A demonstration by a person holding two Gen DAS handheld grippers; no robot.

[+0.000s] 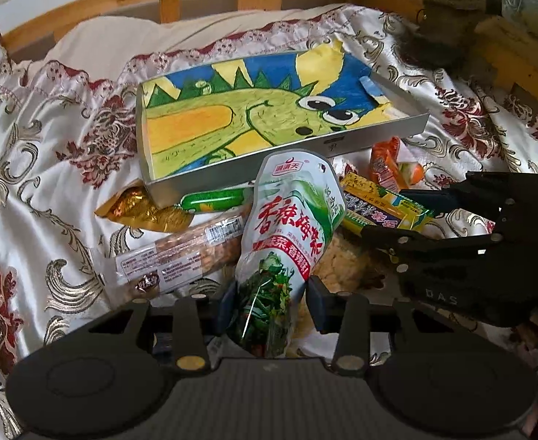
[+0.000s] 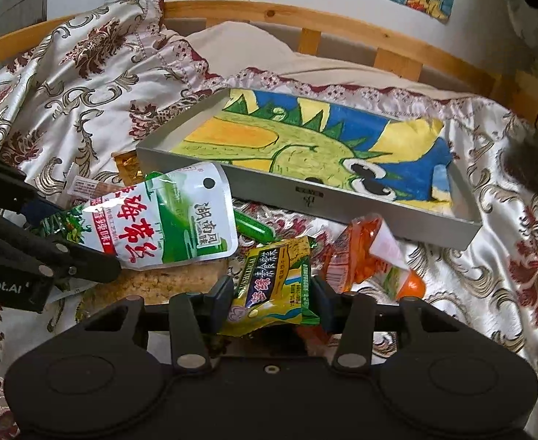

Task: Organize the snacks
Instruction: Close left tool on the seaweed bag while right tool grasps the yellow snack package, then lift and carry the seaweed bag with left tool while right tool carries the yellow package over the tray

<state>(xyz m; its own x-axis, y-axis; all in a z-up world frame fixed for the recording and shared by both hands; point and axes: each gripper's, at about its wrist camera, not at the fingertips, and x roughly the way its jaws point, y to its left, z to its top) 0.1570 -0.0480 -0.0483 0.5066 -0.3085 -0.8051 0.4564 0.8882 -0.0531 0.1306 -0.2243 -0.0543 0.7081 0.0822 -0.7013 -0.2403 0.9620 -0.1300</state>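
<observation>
The left gripper [image 1: 271,302] is closed on the bottom end of a white and green seaweed bag [image 1: 287,227], and the bag stands up out of the pile in the middle of the left wrist view. The right gripper [image 2: 272,299] is closed on the near end of a yellow and green snack pack [image 2: 278,286], low in the middle of the right wrist view. Both look like soft plastic packs, light and floppy, so they probably bend and swing when lifted. The shiny wrap is likely slippery, so a hold on a flat sealed end seems safer than a squeeze on the puffy middle, which could crush the food inside. The rest of the snacks lie in a heap on the bed cover [image 1: 49,146] in front of the tray: a gold pack [image 1: 140,211] at the left, a small green sausage [image 1: 210,200], a long clear pack of nut bars [image 1: 181,256], a pale rice cake [image 1: 338,264] under the pile, and an orange pack [image 2: 364,256] to the right. The gray tray [image 1: 298,152] sits just behind them, in the upper middle of both views, with a dragon drawing [image 1: 232,117] lying in it and no snacks yet. The bed is soft and bumpy, so packs set down on it may tip or slide.
</observation>
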